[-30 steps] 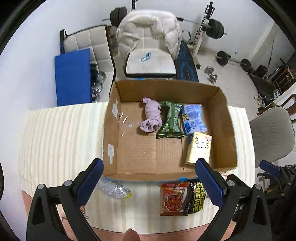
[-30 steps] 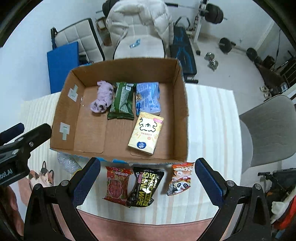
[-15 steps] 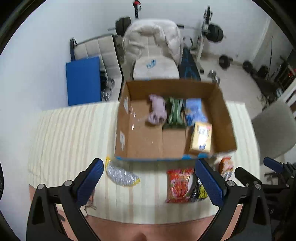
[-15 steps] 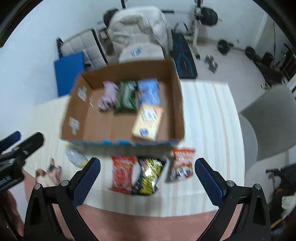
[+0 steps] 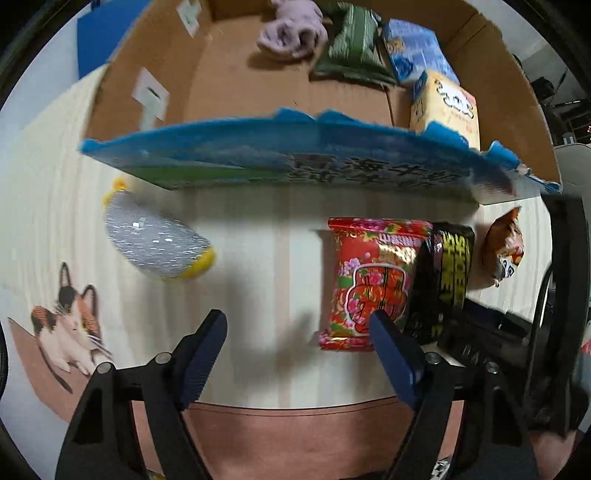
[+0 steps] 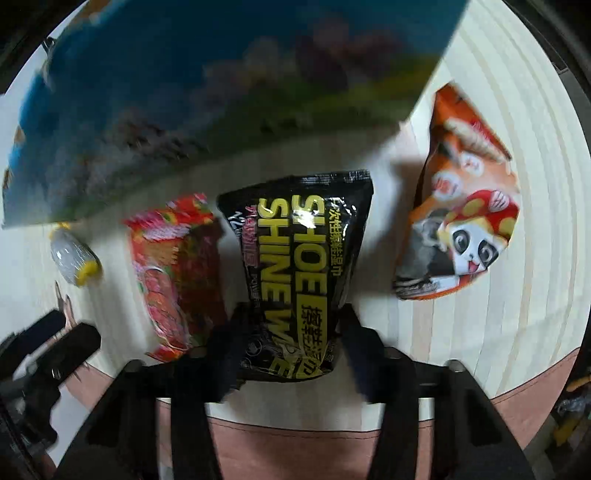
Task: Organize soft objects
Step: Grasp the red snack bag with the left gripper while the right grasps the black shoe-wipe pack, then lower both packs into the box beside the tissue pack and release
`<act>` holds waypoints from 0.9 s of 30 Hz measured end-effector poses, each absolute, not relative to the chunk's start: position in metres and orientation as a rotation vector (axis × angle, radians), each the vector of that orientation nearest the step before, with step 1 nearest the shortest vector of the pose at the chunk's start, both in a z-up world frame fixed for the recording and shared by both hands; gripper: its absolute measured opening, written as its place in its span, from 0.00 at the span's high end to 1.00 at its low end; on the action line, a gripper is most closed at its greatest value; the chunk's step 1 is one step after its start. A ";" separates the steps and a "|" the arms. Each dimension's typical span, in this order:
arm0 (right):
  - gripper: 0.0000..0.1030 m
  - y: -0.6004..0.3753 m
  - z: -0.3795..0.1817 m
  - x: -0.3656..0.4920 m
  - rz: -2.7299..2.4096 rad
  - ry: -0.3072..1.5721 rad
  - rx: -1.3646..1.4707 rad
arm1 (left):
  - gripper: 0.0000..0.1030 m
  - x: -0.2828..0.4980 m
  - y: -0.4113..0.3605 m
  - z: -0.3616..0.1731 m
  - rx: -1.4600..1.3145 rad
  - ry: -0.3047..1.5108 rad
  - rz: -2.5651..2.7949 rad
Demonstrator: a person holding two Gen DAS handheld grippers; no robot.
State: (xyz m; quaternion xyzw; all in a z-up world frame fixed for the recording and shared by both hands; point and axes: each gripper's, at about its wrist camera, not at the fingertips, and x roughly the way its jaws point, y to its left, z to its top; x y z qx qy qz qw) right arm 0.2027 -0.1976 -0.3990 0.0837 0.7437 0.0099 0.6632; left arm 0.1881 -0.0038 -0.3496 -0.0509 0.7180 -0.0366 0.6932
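On the striped tabletop (image 5: pixel 258 229) lie a grey mesh pouch with yellow ends (image 5: pixel 157 242), a red flowered packet (image 5: pixel 371 280) and an orange panda snack bag (image 6: pixel 461 218). The left gripper (image 5: pixel 297 334) gapes, holding nothing — the right gripper (image 6: pixel 290 341) pinches the black shoe-shine wipe pack (image 6: pixel 301 266).

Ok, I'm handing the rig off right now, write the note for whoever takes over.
Left hand-held gripper: open, empty, over the table before the box.
Right hand-held gripper: fingers flank the shoe shine wipe pack; blur hides whether it is clamped.
Done: purple cloth, green pack, blue pack, yellow pack in the box.
To do: that pack, red pack, panda pack, silver pouch, all on the table.
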 end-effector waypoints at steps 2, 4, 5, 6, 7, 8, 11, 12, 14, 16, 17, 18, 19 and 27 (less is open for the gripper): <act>0.54 -0.204 -0.399 0.195 0.009 1.695 0.174 | 0.25 0.194 -0.015 -0.357 -0.123 1.625 -0.131; 0.54 -0.215 -0.398 0.182 0.000 1.714 0.172 | 0.24 0.198 -0.028 -0.365 -0.129 1.644 -0.184; 0.54 -0.221 -0.398 0.176 -0.010 1.727 0.161 | 0.24 0.200 -0.037 -0.372 -0.118 1.658 -0.205; 0.54 -0.227 -0.398 0.169 -0.017 1.735 0.152 | 0.24 0.201 -0.044 -0.376 -0.103 1.666 -0.215; 0.54 -0.230 -0.398 0.165 -0.019 1.739 0.149 | 0.24 0.202 -0.051 -0.382 -0.092 1.673 -0.227; 0.54 -0.234 -0.398 0.160 -0.021 1.745 0.143 | 0.24 0.204 -0.060 -0.387 -0.080 1.685 -0.240; 0.44 -0.240 -0.398 0.155 -0.025 1.739 0.161 | 0.25 0.207 -0.074 -0.404 -0.043 1.702 -0.244; 0.43 -0.241 -0.399 0.154 -0.029 1.736 0.168 | 0.25 0.208 -0.078 -0.407 -0.027 1.696 -0.238; 0.43 -0.243 -0.401 0.155 -0.029 1.730 0.181 | 0.43 0.208 -0.080 -0.409 -0.011 1.676 -0.219; 0.43 -0.240 -0.405 0.158 -0.032 1.734 0.168 | 0.55 0.205 -0.080 -0.409 0.022 1.669 -0.209; 0.44 -0.238 -0.408 0.157 -0.032 1.739 0.156 | 0.56 0.201 -0.079 -0.409 0.020 1.669 -0.203; 0.47 -0.232 -0.411 0.160 -0.030 1.745 0.141 | 0.57 0.196 -0.075 -0.409 0.025 1.670 -0.188; 0.51 -0.230 -0.411 0.158 -0.030 1.744 0.123 | 0.57 0.189 -0.072 -0.409 0.034 1.671 -0.170; 0.51 -0.201 -0.419 0.116 0.069 1.820 0.062 | 0.54 0.114 -0.037 -0.421 -0.032 1.737 -0.097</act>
